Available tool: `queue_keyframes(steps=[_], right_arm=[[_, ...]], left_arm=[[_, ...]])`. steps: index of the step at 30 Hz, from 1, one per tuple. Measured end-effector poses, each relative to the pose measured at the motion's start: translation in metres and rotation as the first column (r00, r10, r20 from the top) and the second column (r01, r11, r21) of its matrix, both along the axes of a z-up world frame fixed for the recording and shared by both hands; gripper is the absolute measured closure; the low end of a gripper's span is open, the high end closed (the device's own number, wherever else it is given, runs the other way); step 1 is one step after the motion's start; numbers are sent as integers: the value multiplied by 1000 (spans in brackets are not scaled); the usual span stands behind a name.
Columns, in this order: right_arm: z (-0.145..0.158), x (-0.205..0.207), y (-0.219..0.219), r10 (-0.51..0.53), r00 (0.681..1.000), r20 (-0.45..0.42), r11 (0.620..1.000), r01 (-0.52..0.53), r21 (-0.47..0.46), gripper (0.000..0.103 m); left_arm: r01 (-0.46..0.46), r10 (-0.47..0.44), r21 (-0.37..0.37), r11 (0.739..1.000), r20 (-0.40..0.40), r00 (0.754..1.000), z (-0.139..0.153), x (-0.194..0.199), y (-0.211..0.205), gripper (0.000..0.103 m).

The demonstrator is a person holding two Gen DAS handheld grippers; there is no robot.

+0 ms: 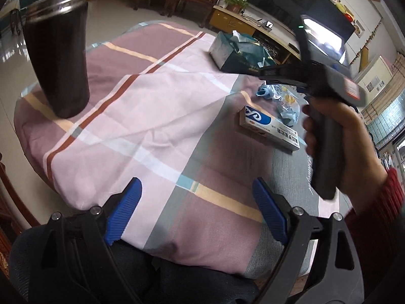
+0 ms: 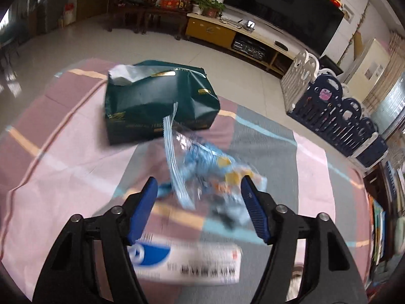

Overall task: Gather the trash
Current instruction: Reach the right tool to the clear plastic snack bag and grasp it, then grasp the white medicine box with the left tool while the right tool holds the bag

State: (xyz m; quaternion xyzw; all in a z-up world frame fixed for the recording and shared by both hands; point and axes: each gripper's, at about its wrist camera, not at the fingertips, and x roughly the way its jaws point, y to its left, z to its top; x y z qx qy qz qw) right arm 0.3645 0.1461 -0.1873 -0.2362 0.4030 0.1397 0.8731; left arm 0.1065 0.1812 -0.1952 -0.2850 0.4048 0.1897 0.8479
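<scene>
Right gripper (image 2: pixel 198 192): jaws wide, straddling crumpled blue wrapper (image 2: pixel 202 167), positioned for pickup. Left gripper (image 1: pixel 197 202): wide, empty. Dark cup (image 1: pixel 57 58): table's 10 o'clock.

Pink, mauve and grey plaid is covering the tablecloth (image 1: pixel 141 106); a dark green tissue pack (image 2: pixel 157 103), a blue-and-yellow wrapper (image 2: pixel 202 167) and a white-and-blue box (image 1: pixel 269 126) are showing
</scene>
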Motion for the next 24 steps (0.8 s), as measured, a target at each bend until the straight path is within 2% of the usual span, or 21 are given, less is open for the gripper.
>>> queue_keyframes(steps=[2, 4, 6, 7, 8, 12, 17, 20, 24], right_arm=[[-12, 23, -1, -84, 996, -26, 996, 84, -12, 35], [-24, 38, -10, -139, 986, -94, 990, 140, 10, 36], [-35, 45, -23, -156, 969, -190, 983, 172, 71, 63], [-36, 45, -29, -153, 965, -214, 978, 179, 107, 68], [-36, 44, -33, -148, 963, -227, 976, 179, 126, 81], [-37, 34, -57, -87, 949, -304, 975, 143, 167, 85], [-23, 4, -118, 26, 911, -411, 956, 97, 275, 85], [5, -31, -163, 102, 919, -382, 931, 47, 362, 85], [37, -85, -215, 77, 951, -301, 918, 50, 393, 85]], left_arm=[[2, -2, -4, 1000, -2, 1000, -1, 0, -1, 14], [7, -7, -6, 1000, -2, 1000, -1, 0, -2, 14], [10, -10, -8, 1000, -3, 1000, -1, 1, -2, 14], [10, -10, -9, 1000, -3, 1000, -2, 1, -2, 14], [10, -10, -9, 1000, -2, 1000, -2, 0, -1, 14], [12, -12, 0, 1000, 0, 1000, 0, 0, -4, 14], [11, -11, -1, 1000, 1, 1000, 0, 1, -3, 14], [18, -18, -4, 1000, 0, 1000, 0, 2, -3, 14], [39, -39, -75, 996, 4, 999, 3, 23, 1, 14]])
